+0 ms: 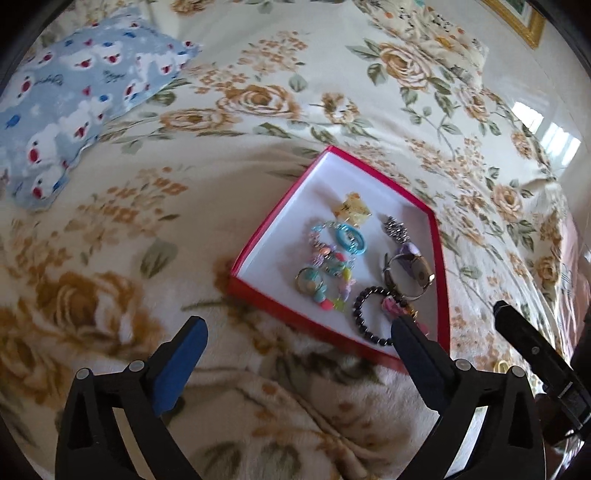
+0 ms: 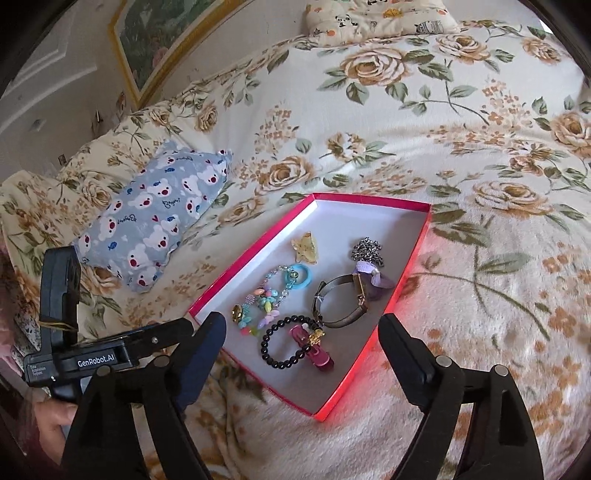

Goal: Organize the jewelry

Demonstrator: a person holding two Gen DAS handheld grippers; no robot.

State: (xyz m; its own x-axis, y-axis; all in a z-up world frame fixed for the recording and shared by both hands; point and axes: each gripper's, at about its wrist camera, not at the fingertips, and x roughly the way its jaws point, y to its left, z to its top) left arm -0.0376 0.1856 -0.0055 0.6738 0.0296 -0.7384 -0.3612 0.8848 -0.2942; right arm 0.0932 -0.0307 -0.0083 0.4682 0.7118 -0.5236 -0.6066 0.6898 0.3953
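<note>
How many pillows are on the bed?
2. A blue bear-print pillow lies left of the red box; a cream panda-print pillow sits at the far edge. Others may be out of frame.

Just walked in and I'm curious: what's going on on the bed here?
A person holds a two-finger gripper in each hand over a floral blanket. The left gripper and the right gripper are both open and hold nothing. Between them lies a red box with the jewelry already in it: a black bead bracelet, a watch, a blue ring and colourful beads.
</note>
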